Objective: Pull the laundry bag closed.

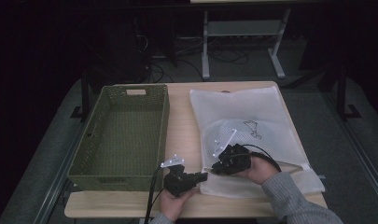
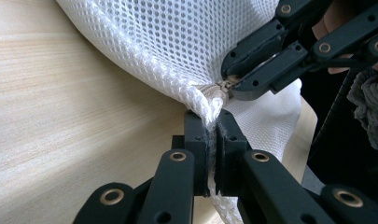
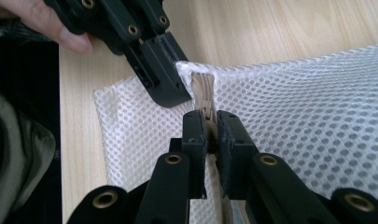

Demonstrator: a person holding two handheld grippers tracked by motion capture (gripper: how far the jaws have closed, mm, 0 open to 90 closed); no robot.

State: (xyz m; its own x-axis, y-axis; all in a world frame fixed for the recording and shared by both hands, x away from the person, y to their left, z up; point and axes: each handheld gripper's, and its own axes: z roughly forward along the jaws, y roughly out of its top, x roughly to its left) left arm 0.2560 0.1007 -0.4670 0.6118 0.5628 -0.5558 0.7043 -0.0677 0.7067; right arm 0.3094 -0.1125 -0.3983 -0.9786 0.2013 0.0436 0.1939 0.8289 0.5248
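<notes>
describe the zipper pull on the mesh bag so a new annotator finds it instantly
On the wooden table, right of the green basket, lies a white mesh bag. At its near left corner both hand-held grippers meet: the left hand-held gripper pinches the mesh, the right hand-held gripper clamps the beige zipper pull. It is the only tan, non-mesh piece there.

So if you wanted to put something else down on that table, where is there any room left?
The green basket is empty inside, the roomiest spot. Bare wood runs in a strip between the basket and the white mesh bag, and along the near edge under the basket. It is crowded at the bag's near-left corner, where the left tongs and the right tongs both pinch it.
</notes>
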